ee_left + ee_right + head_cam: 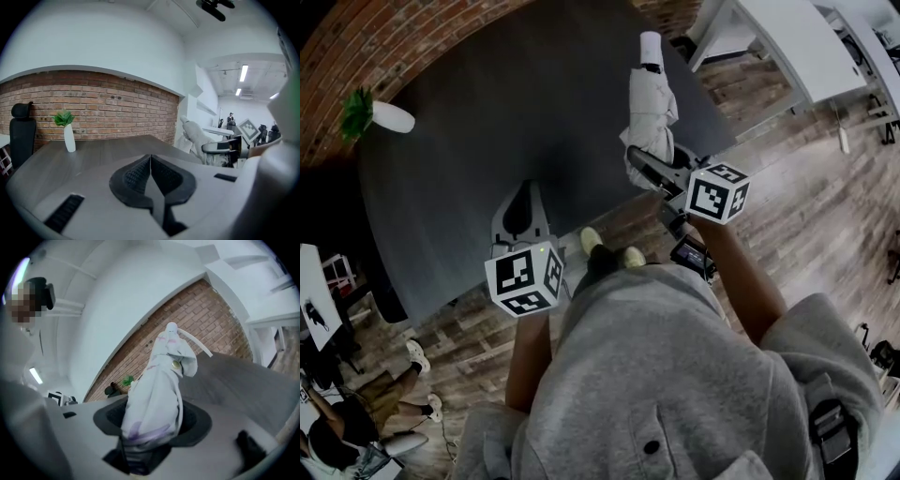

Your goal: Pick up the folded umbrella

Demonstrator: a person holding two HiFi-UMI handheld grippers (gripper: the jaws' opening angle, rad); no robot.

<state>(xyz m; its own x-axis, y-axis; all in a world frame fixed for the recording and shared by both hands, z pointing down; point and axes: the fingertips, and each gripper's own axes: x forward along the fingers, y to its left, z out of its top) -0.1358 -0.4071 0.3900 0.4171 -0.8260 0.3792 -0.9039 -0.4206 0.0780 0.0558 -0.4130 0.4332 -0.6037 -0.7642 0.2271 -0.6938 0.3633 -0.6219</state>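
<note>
The folded umbrella (649,103) is white with faint purple marks and a white strap at its far tip. My right gripper (649,167) is shut on its near end and holds it off the dark table (487,141), with the tip pointing away from me. In the right gripper view the umbrella (157,394) fills the space between the dark pads (190,420). My left gripper (520,217) hovers at the table's near edge, its jaws shut with nothing between them. In the left gripper view the pads (133,176) meet, and the held umbrella (198,135) shows at the right.
A white vase with a green plant (380,114) stands at the table's far left, near a brick wall (103,108). White desks (797,42) stand on the wooden floor to the right. A black chair (21,136) is at the left. A seated person (337,431) is at lower left.
</note>
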